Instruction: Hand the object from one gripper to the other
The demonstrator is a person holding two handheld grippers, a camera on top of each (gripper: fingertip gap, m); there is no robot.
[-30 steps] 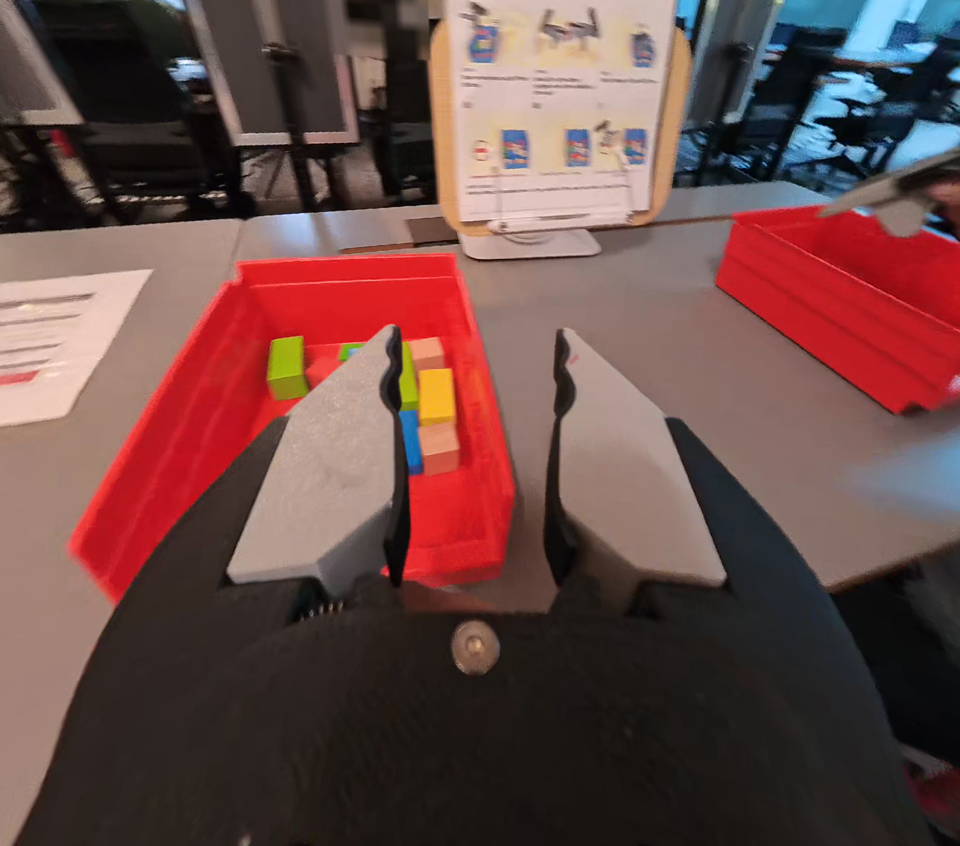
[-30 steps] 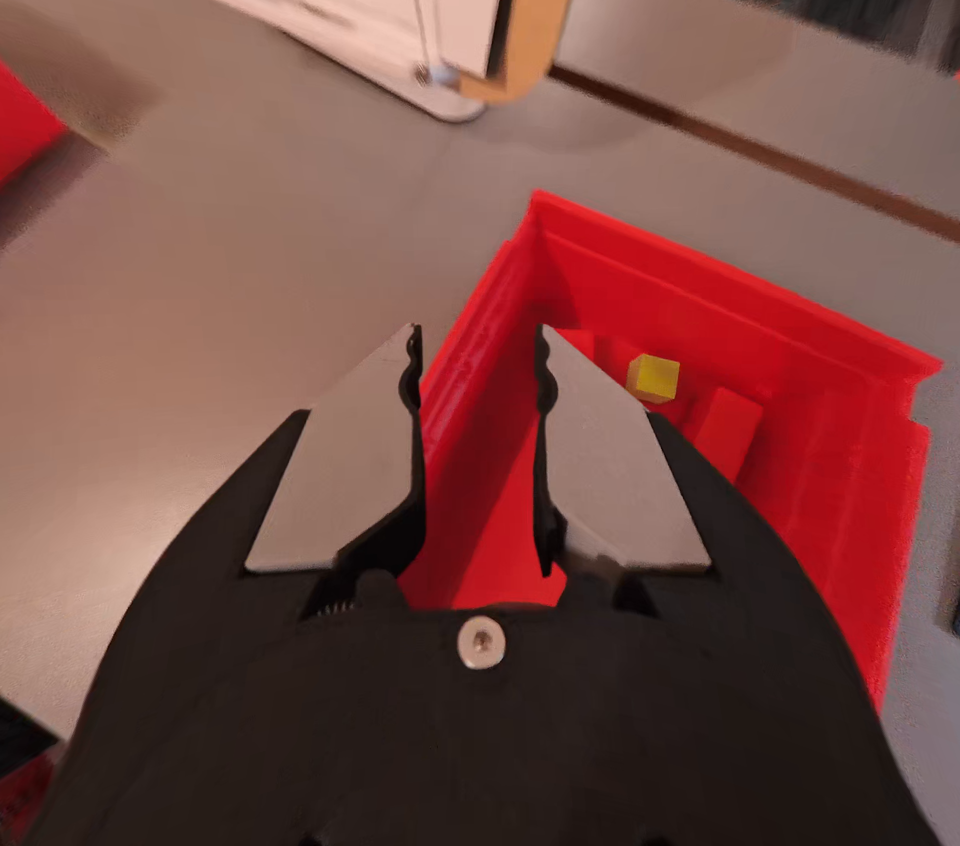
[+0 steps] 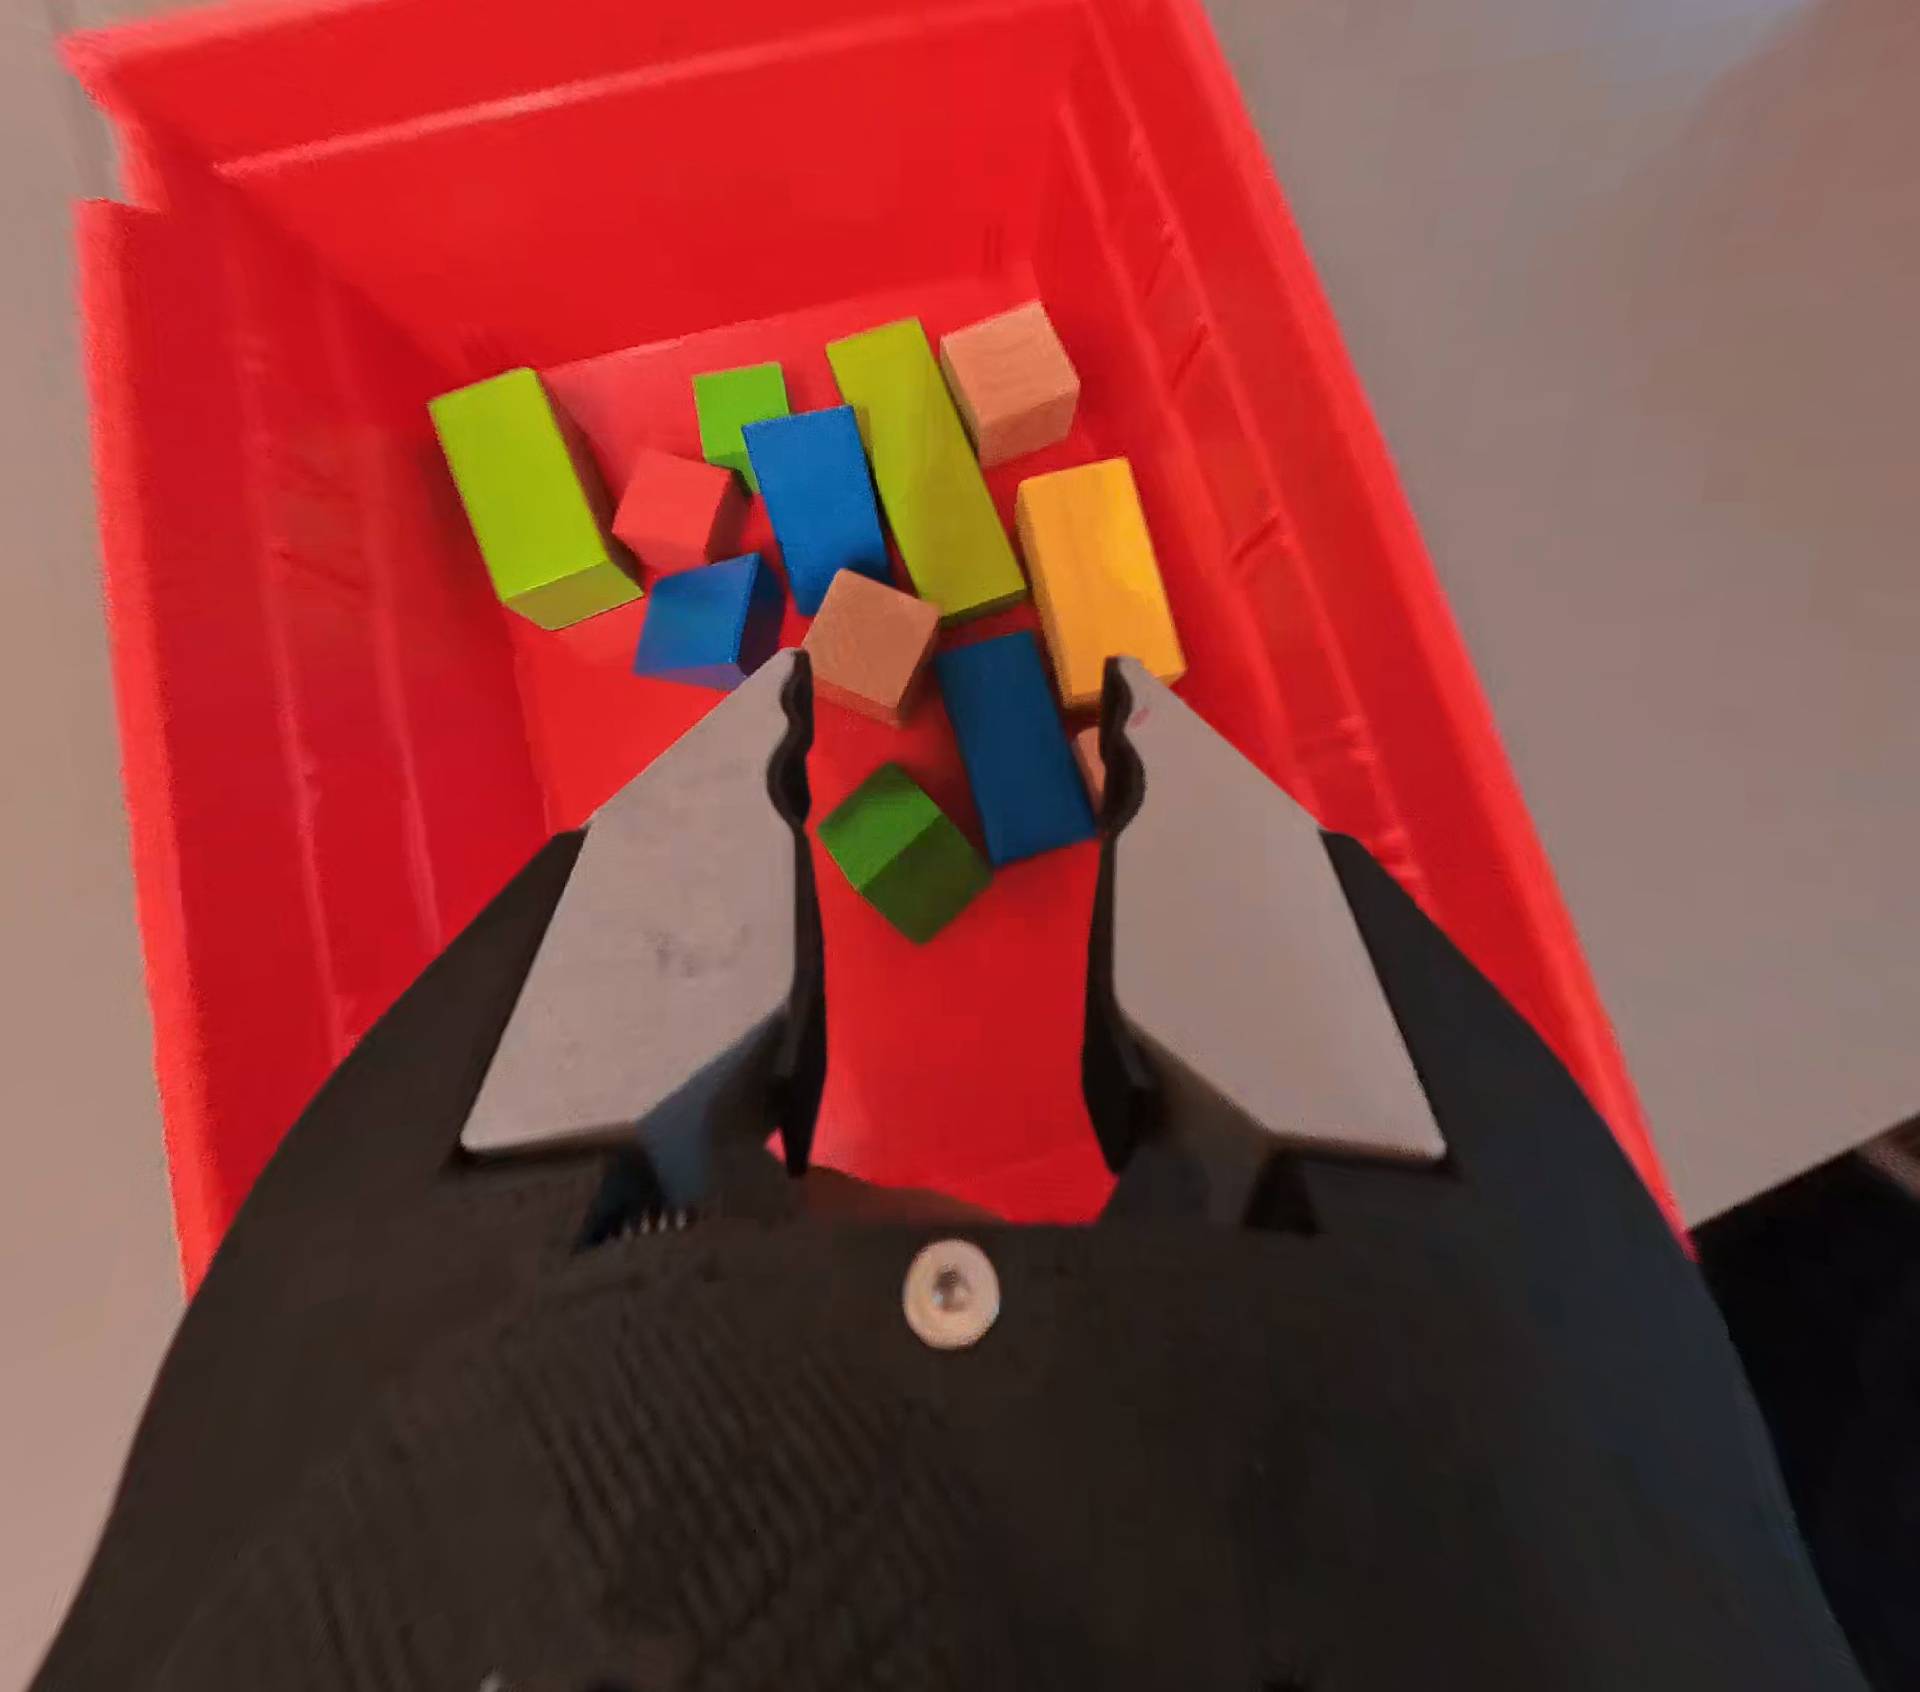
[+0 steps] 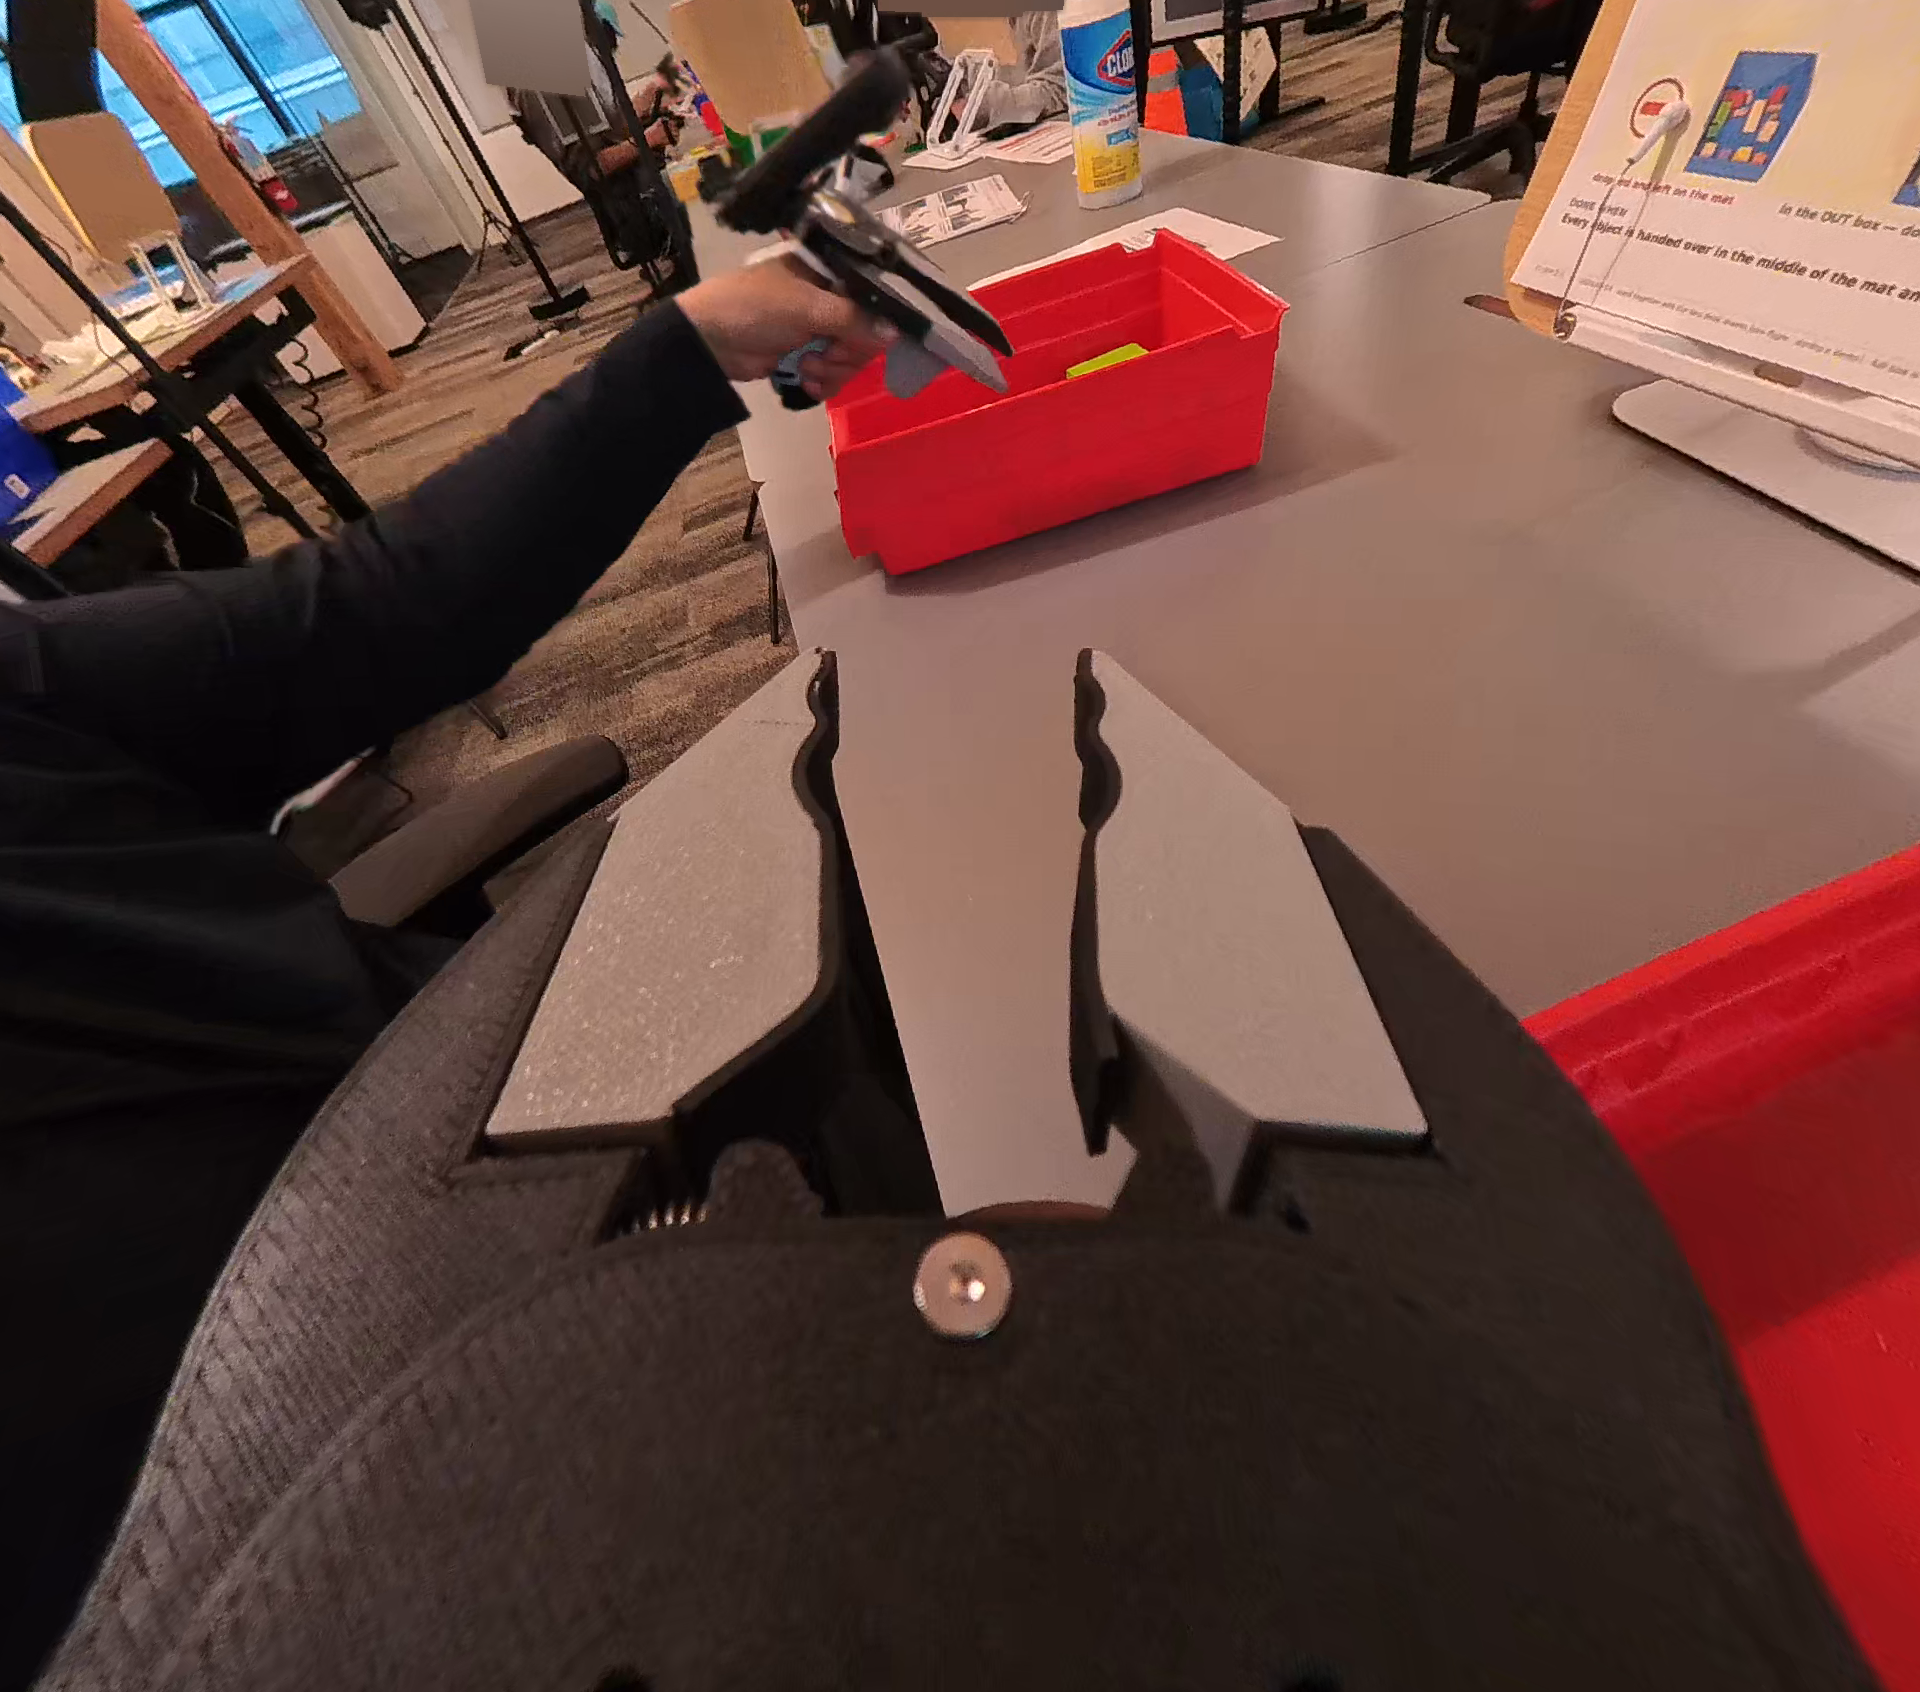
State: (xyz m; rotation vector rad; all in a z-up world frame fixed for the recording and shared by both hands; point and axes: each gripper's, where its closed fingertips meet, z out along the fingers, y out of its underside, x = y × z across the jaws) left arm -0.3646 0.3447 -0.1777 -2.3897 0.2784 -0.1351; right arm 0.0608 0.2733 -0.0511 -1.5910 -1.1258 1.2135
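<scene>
My left gripper (image 3: 951, 676) is open and empty, pointing down into a red bin (image 3: 665, 188) of several coloured wooden blocks. Between or just past its fingertips lie a tan cube (image 3: 868, 640), a blue block (image 3: 1013, 743) and a dark green cube (image 3: 904, 847). A yellow block (image 3: 1101, 577) lies by the right fingertip. My right gripper (image 4: 951, 671) is open and empty above the grey table (image 4: 1403, 655). In the right wrist view the left gripper (image 4: 935, 333) shows farther off, held by a hand over the same red bin (image 4: 1049, 437).
A second red bin (image 4: 1766, 1175) sits at the lower right of the right wrist view. An instruction board on a stand (image 4: 1745, 136) stands at the right. A wipes canister (image 4: 1101, 84) and papers (image 4: 951, 208) lie on the far table. A dark sleeve (image 4: 416, 562) reaches in from the left. The tips of one gripper are about 45 cm away from the tips of the other. My right tips are about 50 cm from the tan cube (image 3: 868, 640), my left tips only 5 cm. It is some 6 cm from my left tips to the yellow block (image 3: 1101, 577).
My left gripper has tilted down and moved over the block bin, staying open. My right gripper has swung away from the second bin and now looks across the table toward the left gripper.
</scene>
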